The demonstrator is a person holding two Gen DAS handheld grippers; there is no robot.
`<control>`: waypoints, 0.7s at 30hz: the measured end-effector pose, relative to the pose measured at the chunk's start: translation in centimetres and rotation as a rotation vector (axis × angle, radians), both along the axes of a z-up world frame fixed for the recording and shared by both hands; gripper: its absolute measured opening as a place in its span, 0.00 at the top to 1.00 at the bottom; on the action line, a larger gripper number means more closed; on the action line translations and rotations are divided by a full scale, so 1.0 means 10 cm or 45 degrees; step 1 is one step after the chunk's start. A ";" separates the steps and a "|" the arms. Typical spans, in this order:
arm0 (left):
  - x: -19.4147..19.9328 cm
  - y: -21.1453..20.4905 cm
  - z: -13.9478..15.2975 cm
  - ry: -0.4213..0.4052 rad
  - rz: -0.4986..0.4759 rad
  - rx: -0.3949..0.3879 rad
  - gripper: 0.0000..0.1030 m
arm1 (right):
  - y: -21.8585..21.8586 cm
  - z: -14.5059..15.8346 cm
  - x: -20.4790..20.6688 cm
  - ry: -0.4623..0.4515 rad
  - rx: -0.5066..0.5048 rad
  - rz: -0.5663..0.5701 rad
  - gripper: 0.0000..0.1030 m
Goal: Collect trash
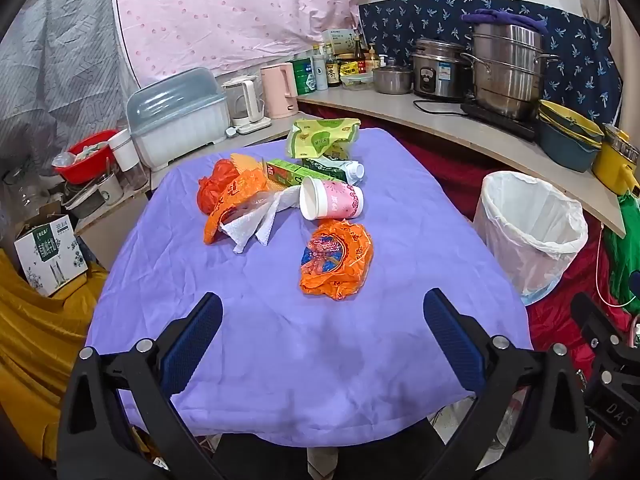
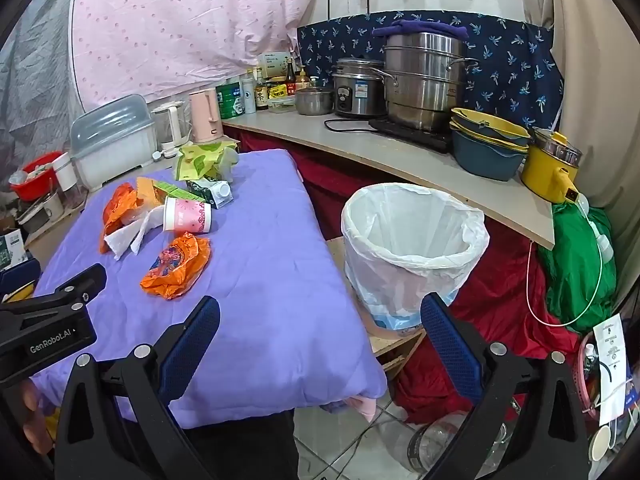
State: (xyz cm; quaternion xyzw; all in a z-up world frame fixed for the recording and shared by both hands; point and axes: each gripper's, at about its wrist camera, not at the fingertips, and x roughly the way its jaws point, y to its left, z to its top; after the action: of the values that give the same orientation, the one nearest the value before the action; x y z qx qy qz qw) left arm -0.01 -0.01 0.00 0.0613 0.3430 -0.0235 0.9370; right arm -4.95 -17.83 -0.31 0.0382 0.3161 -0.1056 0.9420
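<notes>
Trash lies on a purple-covered table [image 1: 280, 340]: an orange wrapper [image 1: 336, 258] nearest me, a pink paper cup [image 1: 332, 199] on its side, white tissue [image 1: 256, 220], orange bags [image 1: 224, 192], a green box [image 1: 296, 170], a carton [image 1: 340, 168] and a yellow-green bag [image 1: 320, 136]. A white-lined bin [image 1: 530, 232] stands right of the table, also in the right wrist view [image 2: 412, 248]. My left gripper [image 1: 324, 312] is open and empty, short of the orange wrapper [image 2: 176, 266]. My right gripper [image 2: 320, 316] is open and empty over the table's right edge, beside the bin.
A counter [image 2: 360, 144] behind holds steel pots [image 2: 420, 80], a rice cooker [image 2: 358, 88], stacked bowls [image 2: 488, 140], a yellow pot [image 2: 552, 168], kettles [image 1: 280, 88] and a dish box [image 1: 180, 116]. Red cloth [image 2: 500, 312] and a green bag [image 2: 576, 256] lie on the floor at right.
</notes>
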 end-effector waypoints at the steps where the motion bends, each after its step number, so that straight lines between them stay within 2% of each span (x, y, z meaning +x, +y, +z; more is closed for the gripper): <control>1: 0.00 0.00 0.00 -0.001 -0.001 -0.004 0.07 | 0.00 0.00 0.00 0.000 0.000 0.000 0.07; 21: 0.01 -0.04 0.07 -0.011 -0.001 0.013 0.07 | 0.01 -0.01 0.04 0.003 0.011 0.010 0.07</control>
State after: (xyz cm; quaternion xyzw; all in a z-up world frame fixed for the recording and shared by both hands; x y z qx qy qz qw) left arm 0.08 -0.39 0.66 0.0662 0.3390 -0.0218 0.9382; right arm -4.57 -17.76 -0.38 0.0411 0.3177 -0.1007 0.9419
